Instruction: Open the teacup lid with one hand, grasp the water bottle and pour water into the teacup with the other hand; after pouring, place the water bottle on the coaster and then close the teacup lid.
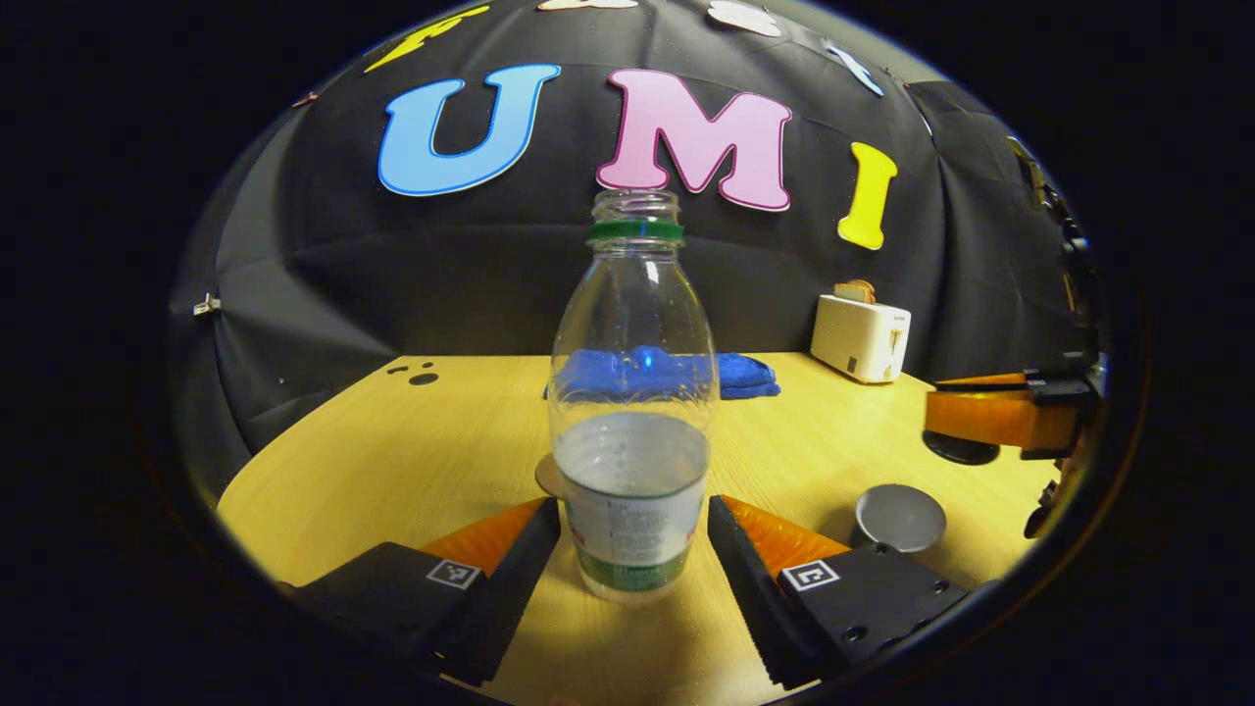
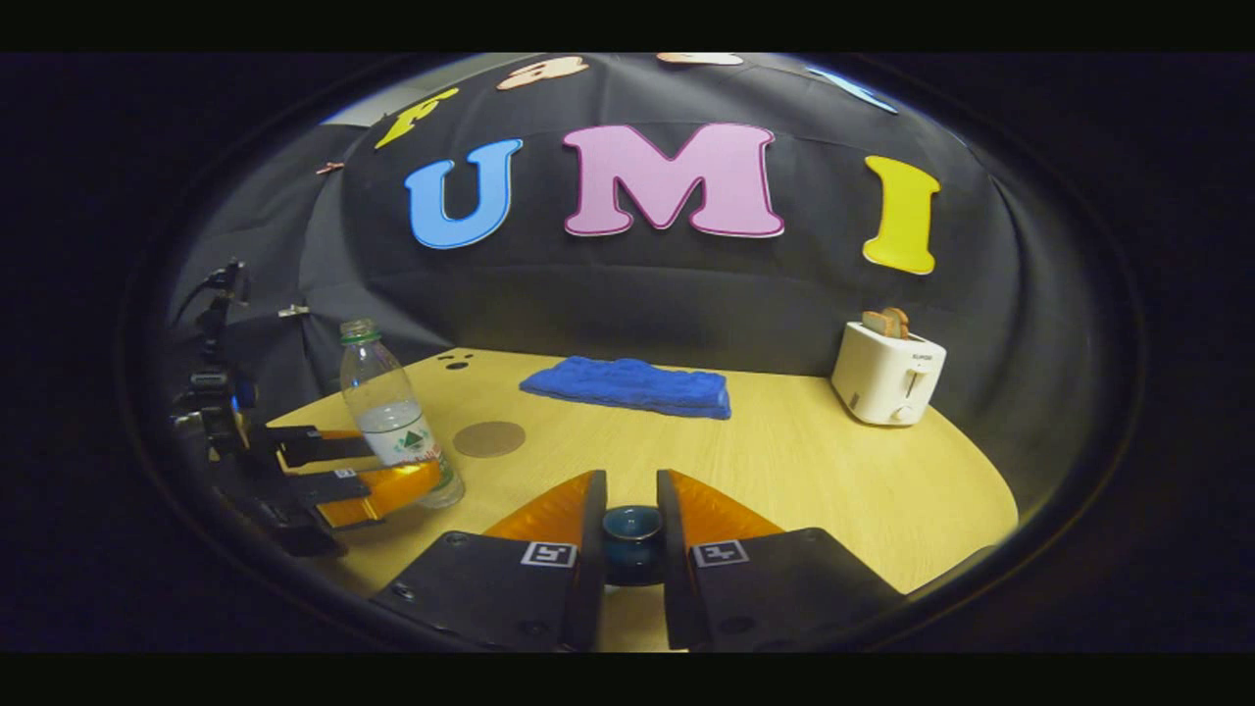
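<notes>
Here, at the centre of the left gripper view, the water bottle point(image 1: 632, 412) stands uncapped on the table point(image 1: 392, 461), between the spread, non-touching fingers of the left tool point(image 1: 634, 549). Low in the right gripper view, the right tool point(image 2: 630, 534) clamps the teacup lid point(image 2: 631, 525). The coaster point(image 2: 488, 438) lies left of centre.

We see dim booth light from above, brightest on the table point(image 1: 392, 461) at centre frame and fading to dark toward the edges. Fisheye bending curves the table's far edge and stretches things near the rim. The bottle point(image 1: 632, 392) carries small glints on its upper glass. Both views are sharp at centre, softer and murkier at lower left.
</notes>
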### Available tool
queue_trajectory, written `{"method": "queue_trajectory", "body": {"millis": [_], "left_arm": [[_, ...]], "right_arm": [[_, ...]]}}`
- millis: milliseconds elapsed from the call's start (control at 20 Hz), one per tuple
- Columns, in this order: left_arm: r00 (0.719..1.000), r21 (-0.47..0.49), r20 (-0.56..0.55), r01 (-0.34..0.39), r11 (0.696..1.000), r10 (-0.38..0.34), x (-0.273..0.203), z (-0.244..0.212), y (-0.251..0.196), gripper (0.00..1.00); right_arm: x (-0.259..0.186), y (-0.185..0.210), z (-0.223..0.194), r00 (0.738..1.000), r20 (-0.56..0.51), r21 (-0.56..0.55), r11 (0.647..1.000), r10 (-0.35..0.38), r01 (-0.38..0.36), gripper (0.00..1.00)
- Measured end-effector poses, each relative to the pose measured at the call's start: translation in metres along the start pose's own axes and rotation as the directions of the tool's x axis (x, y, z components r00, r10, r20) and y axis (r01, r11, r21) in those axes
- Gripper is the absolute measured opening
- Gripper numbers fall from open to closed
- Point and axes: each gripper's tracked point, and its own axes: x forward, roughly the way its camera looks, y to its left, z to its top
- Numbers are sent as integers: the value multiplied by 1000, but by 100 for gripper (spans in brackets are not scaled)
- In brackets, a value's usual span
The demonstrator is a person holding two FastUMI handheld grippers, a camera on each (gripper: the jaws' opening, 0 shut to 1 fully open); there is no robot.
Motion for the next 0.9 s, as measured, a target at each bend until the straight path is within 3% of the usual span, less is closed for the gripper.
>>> {"method": "queue_trajectory", "body": {"millis": [100,300,350,550,650,700,800,850,900], "left_arm": [[1000,0,11,5,1000,-5,12,3,2,96],[999,5,14,38,999,-38,26,4,-1,98],[999,23,12,43,999,-43,32,4,-2,81],[999,228,-35,-14,973,22,20,6,17,77],[998,365,-35,-38,930,55,16,16,25,76],[997,443,-27,-49,895,68,13,23,27,76],[996,572,-20,-59,818,85,10,28,31,76],[996,630,-21,-53,775,86,9,29,31,76],[996,685,-20,-49,727,86,7,30,31,76]], "right_arm": [[-5,-7,-3,1000,-8,9,1000,-11,12,33],[-11,-14,-9,999,-14,37,999,-37,37,33],[-12,-15,-12,999,-16,48,998,-42,42,33],[-15,-13,-19,999,-14,74,996,-40,41,33],[-17,-12,-19,999,-9,83,996,-32,33,28],[-18,-15,-19,999,-7,80,996,-35,36,34],[-23,-23,-18,999,-3,77,996,-47,47,34],[-25,-27,-17,999,0,82,995,-53,53,28],[-27,-32,-16,998,2,87,994,-63,62,33]]}}
